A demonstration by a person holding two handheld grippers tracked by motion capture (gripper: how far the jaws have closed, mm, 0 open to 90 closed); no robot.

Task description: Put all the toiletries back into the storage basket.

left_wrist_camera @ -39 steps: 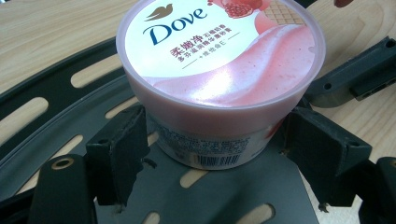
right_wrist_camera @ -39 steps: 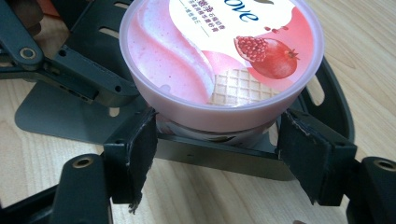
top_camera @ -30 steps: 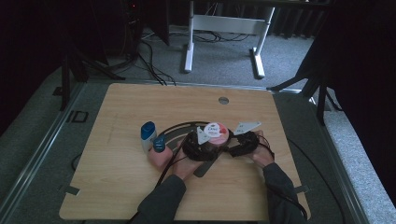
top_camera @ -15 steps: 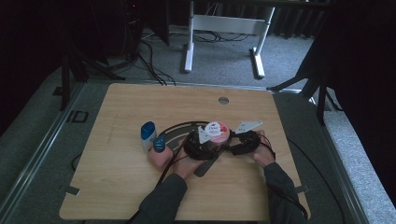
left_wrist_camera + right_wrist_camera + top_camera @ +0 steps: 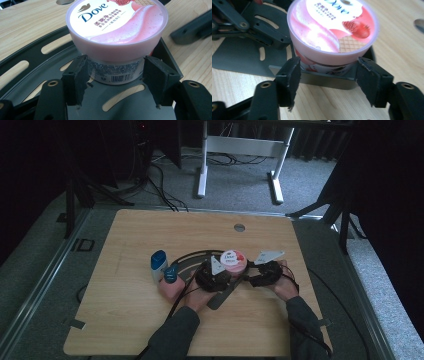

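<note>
left gripper (image 5: 113, 75): jaws just closing, pads touching the tub's (image 5: 116, 32) lower body | right gripper (image 5: 325, 77): jaws just closing, astride the tub's far side, contact unclear | tub: upright on black slotted plate (image 5: 37, 65), mid-table (image 5: 150, 320) | risk: opposing squeezes under the wide lid could tip it or pop the lid

Pink-lidded tub (image 5: 233, 260) between left gripper (image 5: 214, 276) and right gripper (image 5: 263, 274), table (image 5: 125, 320) centre.
</note>
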